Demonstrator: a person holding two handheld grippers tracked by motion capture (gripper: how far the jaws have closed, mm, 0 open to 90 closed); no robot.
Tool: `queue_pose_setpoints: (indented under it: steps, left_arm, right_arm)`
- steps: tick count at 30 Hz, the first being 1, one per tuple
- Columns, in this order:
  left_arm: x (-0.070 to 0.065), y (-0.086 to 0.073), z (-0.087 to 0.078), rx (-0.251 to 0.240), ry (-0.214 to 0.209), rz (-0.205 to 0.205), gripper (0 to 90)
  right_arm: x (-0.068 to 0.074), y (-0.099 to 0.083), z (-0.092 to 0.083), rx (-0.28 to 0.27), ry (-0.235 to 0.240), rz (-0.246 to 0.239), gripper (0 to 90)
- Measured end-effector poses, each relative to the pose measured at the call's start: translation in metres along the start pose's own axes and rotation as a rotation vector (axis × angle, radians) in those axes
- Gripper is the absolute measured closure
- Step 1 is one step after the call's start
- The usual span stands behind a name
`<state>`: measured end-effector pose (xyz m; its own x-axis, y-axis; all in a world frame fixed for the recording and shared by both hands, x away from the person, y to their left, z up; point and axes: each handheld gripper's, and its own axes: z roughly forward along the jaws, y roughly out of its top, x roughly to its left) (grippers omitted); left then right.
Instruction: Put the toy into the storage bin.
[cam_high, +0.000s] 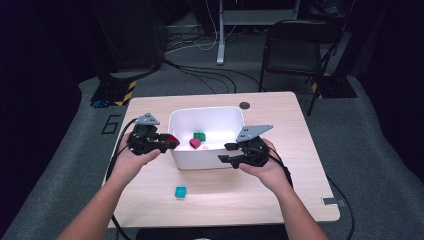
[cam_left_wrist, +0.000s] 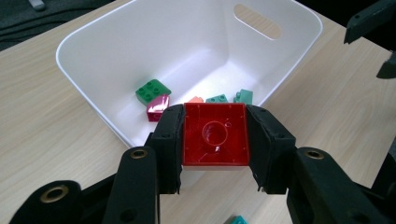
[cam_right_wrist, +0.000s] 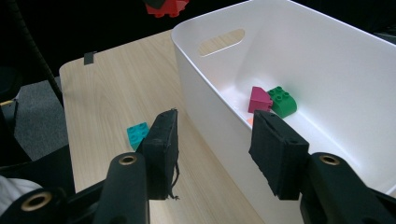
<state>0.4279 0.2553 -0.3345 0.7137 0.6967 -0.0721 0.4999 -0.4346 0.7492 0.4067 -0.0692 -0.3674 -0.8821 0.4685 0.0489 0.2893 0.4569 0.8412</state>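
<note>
A red brick (cam_left_wrist: 215, 135) sits hollow side up between the pads of my left gripper (cam_left_wrist: 215, 112), which is shut on it. In the high view that left gripper (cam_high: 168, 143) holds the red brick (cam_high: 172, 139) just over the left rim of the white bin (cam_high: 206, 161). My right gripper (cam_high: 223, 152) stands open at the bin's front right corner. Its jaws (cam_right_wrist: 212, 144) hold nothing, with the bin's outer wall (cam_right_wrist: 210, 107) between them. The bin holds a green brick (cam_left_wrist: 152, 91), a magenta brick (cam_left_wrist: 158, 107) and several small ones.
A teal brick (cam_high: 180, 192) lies loose on the wooden table (cam_high: 280, 190) in front of the bin, and is also in the right gripper view as the teal brick (cam_right_wrist: 138, 134). A black folding chair (cam_high: 295, 50) and cables stand beyond the table's far edge.
</note>
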Motion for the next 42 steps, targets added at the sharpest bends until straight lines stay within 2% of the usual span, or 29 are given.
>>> queue_pose_setpoints:
  steps: [9,10,15,23,27,35,37,42]
  left_arm:
    - [0.005,0.023,0.022,-0.009,-0.016,-0.016,58.8]
    - [0.006,0.025,0.024,-0.006,-0.018,-0.007,58.8]
    - [0.01,0.034,0.039,-0.015,-0.018,-0.021,58.8]
    - [0.015,0.045,0.065,-0.009,-0.021,-0.021,58.8]
    - [0.016,0.051,0.078,-0.01,-0.02,-0.01,58.8]
    - [0.016,0.064,0.107,-0.003,-0.059,0.015,58.8]
    - [0.016,0.067,0.112,-0.009,-0.073,0.011,58.8]
    - [0.016,0.073,0.128,0.0,-0.068,0.032,58.8]
  right_arm:
    - [-0.003,-0.002,-0.001,0.002,-0.009,0.025,50.9]
    - [-0.004,-0.002,-0.001,0.001,-0.009,0.023,50.9]
    - [-0.005,-0.002,-0.001,0.002,-0.001,0.025,50.7]
    - [-0.003,-0.003,0.004,0.015,0.014,0.015,50.7]
    - [-0.003,-0.003,0.004,0.014,0.013,0.016,50.7]
    - [-0.004,-0.003,0.002,0.004,0.012,0.012,50.6]
    - [-0.004,-0.003,0.002,0.004,0.013,0.012,50.6]
    - [-0.005,-0.004,0.001,0.0,0.011,0.012,50.6]
